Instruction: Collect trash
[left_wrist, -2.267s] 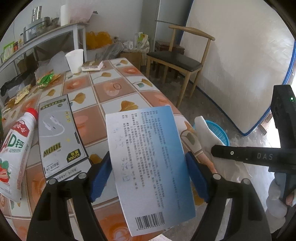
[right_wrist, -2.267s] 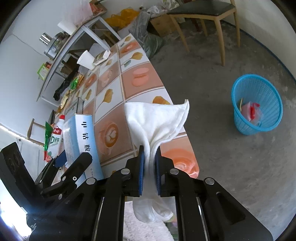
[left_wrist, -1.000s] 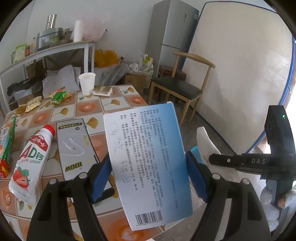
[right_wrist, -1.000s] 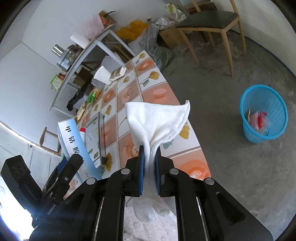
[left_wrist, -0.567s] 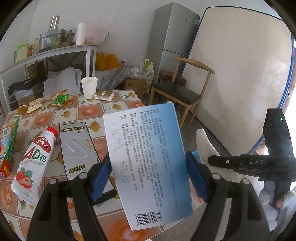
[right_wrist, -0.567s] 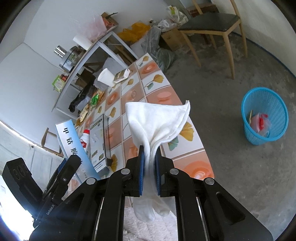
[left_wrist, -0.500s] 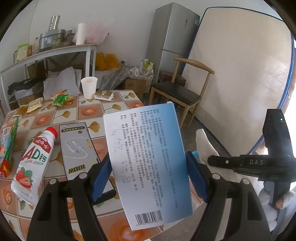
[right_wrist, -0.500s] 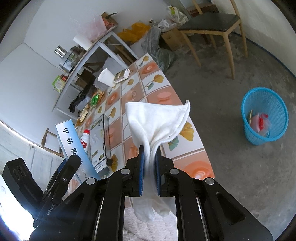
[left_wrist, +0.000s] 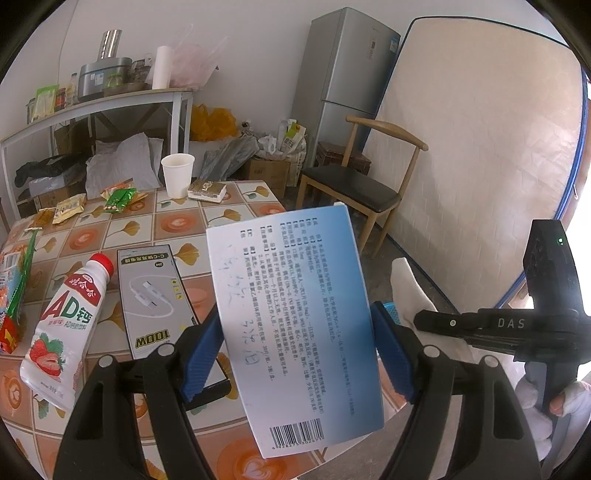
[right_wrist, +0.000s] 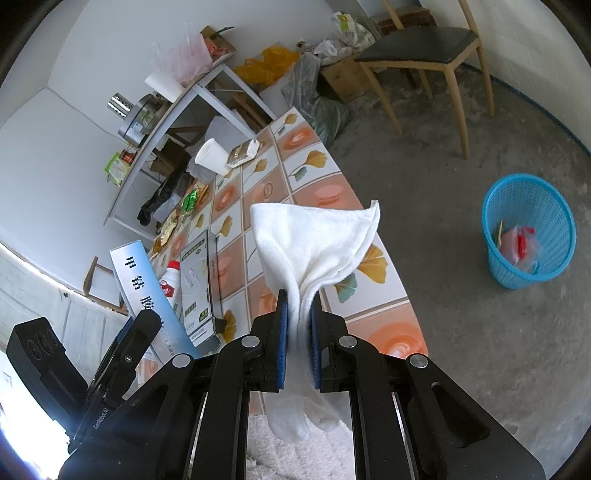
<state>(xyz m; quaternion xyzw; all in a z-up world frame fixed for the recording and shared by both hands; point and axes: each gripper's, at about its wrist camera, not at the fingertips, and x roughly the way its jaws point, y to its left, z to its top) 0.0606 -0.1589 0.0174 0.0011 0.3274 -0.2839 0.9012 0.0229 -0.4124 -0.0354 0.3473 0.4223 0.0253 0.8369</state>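
The flat blue box is clamped by its long edges between the blue pads of the left gripper, held up above the near end of the table, barcode end toward the camera. The right gripper is closed on a white cloth, which fans out above its fingers and hangs below them.

The table wears a tiled cloth of orange squares and ginkgo leaves. On it lie a milk bottle, a long cable box just beside it, snack packets, a paper cup and a small carton touching the cup's base.

A blue basket with some rubbish inside stands on the grey concrete floor, well apart from the table. Beyond are a wooden chair, a fridge, a mattress leaning on the wall, and a cluttered shelf.
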